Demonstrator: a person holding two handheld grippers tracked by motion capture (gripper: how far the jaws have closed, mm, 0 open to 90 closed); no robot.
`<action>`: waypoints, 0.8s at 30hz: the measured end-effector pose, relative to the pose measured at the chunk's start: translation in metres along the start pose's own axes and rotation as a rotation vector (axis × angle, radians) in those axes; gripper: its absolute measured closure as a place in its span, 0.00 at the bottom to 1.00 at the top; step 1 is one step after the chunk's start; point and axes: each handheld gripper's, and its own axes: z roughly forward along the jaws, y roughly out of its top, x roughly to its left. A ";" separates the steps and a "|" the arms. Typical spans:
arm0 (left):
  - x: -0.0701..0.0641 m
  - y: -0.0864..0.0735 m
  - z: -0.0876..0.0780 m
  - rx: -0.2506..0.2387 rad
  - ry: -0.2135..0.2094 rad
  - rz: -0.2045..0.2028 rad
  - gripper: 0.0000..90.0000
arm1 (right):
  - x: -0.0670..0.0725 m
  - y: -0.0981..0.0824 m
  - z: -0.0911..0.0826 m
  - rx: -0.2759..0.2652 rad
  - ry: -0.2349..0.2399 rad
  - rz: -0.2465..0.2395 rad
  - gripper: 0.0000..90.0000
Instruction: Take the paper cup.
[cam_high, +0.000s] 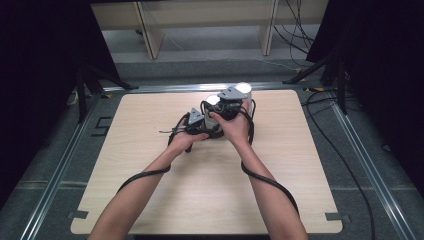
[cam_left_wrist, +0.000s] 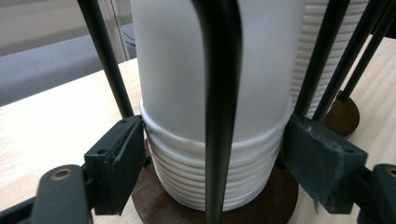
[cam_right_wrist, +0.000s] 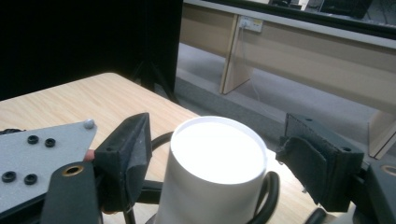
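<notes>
Left hand-held gripper (cam_left_wrist: 212, 154) clamping cup stack (cam_left_wrist: 212, 93) — wire rack (cam_left_wrist: 219, 70)

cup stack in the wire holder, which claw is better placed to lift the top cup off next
Right, probably. The right claw straddles the top of the cup stack, jaws apart on either side of its upper end. The left claw sits low at the stacked rims near the wooden base, better suited to steadying.
</notes>
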 end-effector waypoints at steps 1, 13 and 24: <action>0.000 0.000 0.000 0.000 -0.002 -0.001 0.24 | 0.001 0.000 0.000 0.008 0.003 -0.007 0.28; 0.001 0.000 0.000 -0.007 -0.011 0.001 0.25 | 0.004 -0.003 0.014 0.039 -0.009 0.020 0.31; 0.001 -0.001 -0.002 0.004 -0.005 0.012 0.26 | 0.001 -0.006 0.019 0.059 -0.003 0.024 0.35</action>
